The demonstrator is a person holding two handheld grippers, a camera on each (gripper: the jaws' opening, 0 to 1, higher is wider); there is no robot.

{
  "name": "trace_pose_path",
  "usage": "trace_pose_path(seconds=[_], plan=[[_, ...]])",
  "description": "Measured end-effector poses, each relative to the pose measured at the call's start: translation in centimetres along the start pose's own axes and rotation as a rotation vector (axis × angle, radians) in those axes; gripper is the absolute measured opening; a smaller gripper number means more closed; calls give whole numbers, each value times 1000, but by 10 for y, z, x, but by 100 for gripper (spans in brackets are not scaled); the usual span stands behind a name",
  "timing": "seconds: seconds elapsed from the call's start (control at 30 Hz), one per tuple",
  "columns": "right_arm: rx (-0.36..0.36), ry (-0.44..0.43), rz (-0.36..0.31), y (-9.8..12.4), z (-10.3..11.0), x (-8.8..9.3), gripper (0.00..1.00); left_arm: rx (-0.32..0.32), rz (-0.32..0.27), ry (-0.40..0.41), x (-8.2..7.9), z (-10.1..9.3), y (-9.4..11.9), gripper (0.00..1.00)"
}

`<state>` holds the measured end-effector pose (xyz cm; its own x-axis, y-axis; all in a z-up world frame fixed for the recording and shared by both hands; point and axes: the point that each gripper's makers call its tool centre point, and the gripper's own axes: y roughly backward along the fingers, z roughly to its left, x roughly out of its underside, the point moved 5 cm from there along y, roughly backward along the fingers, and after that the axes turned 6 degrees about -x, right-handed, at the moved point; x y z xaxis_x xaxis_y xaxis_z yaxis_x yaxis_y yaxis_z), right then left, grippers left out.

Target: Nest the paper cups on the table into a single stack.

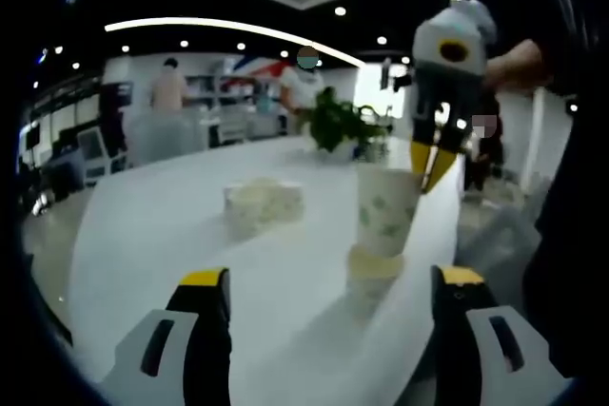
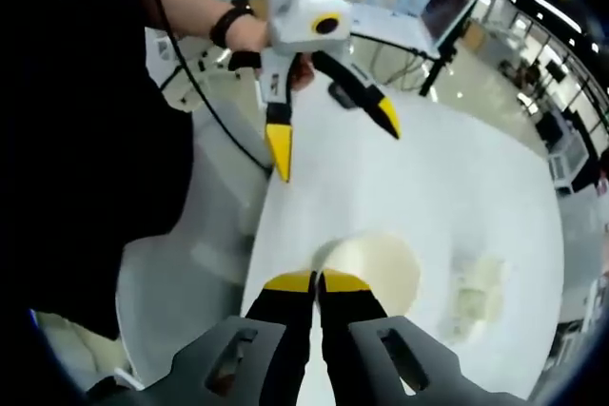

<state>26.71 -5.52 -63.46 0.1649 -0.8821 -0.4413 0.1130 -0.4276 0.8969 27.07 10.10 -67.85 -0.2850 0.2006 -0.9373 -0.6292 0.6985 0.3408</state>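
A paper cup [image 1: 386,208] with a green leaf print is upright, its base at the mouth of a lower white cup [image 1: 371,278] that stands on the white table [image 1: 162,235]. My right gripper [image 1: 428,166] comes down from the upper right and is shut on the printed cup's rim. In the right gripper view the same gripper [image 2: 319,282] pinches the rim of the cup [image 2: 381,268], seen from above. My left gripper [image 1: 333,278] is open and empty, its jaws wide apart in front of the cups. It hangs open above the table [image 2: 457,168] as the left gripper [image 2: 333,135].
A pale tissue box [image 1: 264,206] lies left of the cups and also shows as the box [image 2: 476,297]. A green plant [image 1: 338,123] stands further back. The cups are close to the table's curved edge [image 1: 447,235]. People stand in the background.
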Motion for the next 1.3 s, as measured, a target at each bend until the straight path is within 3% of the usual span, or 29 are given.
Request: trace_pose_path(seconds=[0.5,0.73,1.3], plan=[[-27,0,13,-16,0,5,0,1,7,19,7,3,-1,85],[-47,43,91,-33,1,15,0,3,12,21,10,3,-3,84],[-97,-1,112,-65,-5,27,0,-29,7,39,10,6,7,83]])
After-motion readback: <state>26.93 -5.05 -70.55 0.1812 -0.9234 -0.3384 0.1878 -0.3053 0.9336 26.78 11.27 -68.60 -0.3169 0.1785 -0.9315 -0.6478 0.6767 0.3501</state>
